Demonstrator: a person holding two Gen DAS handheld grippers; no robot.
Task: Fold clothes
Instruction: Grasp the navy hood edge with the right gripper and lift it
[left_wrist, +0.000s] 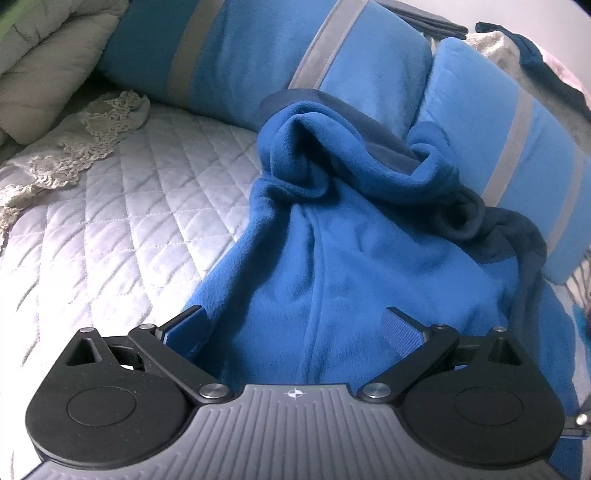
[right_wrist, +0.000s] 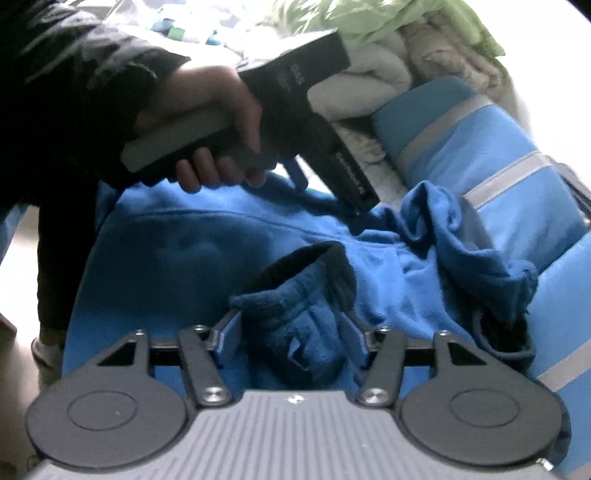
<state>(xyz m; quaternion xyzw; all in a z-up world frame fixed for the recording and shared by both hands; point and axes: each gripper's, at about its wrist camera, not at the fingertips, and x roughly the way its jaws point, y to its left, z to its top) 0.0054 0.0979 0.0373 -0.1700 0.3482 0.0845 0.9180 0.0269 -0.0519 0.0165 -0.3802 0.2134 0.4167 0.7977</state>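
- The blue fleece garment (left_wrist: 332, 236) lies rumpled on the bed's quilted cover (left_wrist: 110, 206), its far end bunched against the striped pillow (left_wrist: 369, 48).
- Your left gripper (left_wrist: 295, 332) is spread wide, empty, over the garment's near edge; the fleece runs lengthwise away from it toward the pillow.
- Your right gripper (right_wrist: 291, 336) straddles a bunched dark-trimmed cuff (right_wrist: 295, 295); whether it pinches yet, I cannot tell.

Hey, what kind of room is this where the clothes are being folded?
Most likely a bedroom: the blue fleece garment lies on a quilted white bedspread, with blue striped pillows behind it.
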